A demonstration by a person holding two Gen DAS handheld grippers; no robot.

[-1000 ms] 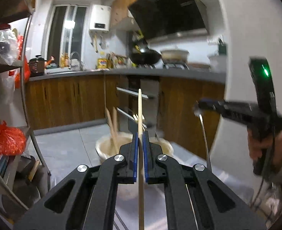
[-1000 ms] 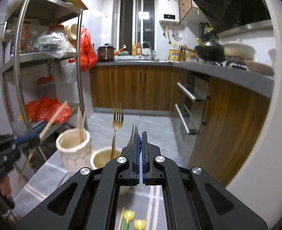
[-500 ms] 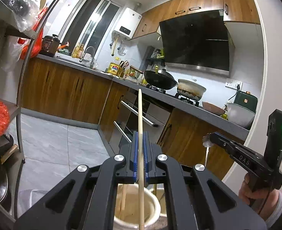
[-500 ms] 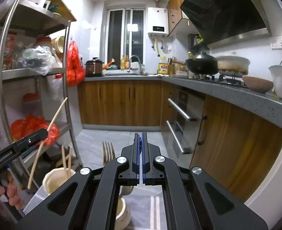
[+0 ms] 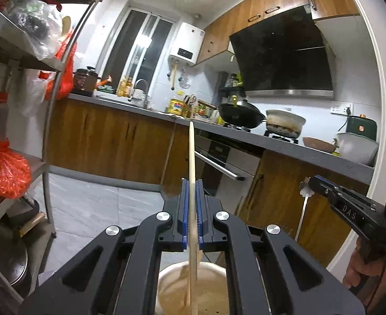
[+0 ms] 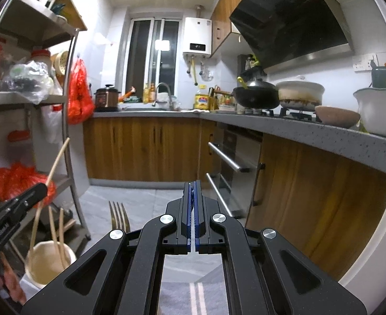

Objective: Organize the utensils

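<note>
The left gripper (image 5: 192, 210) is clamped on a long pale wooden chopstick (image 5: 191, 173), its blue pads pinching the stick upright, the lower end hanging over the cream ceramic holder (image 5: 214, 286) right beneath. A second ago that holder sat farther out ahead with the floor all around it; now it fills the bottom of the left view and the camera looks higher up the kitchen. Over on the right, the right gripper (image 6: 193, 218) is closed tight on a thin silvery utensil handle (image 5: 302, 215), seen from the left camera hanging down from its tips; what kind of utensil it is can't be made out. From the right camera, the cream holder (image 6: 44, 265) with wooden chopsticks now sits low at left, a gold metal fork (image 6: 118, 216) standing beside it. Beyond, the grey countertop (image 6: 298, 134), black wok (image 6: 256, 95) and white pot (image 6: 299, 93).
</note>
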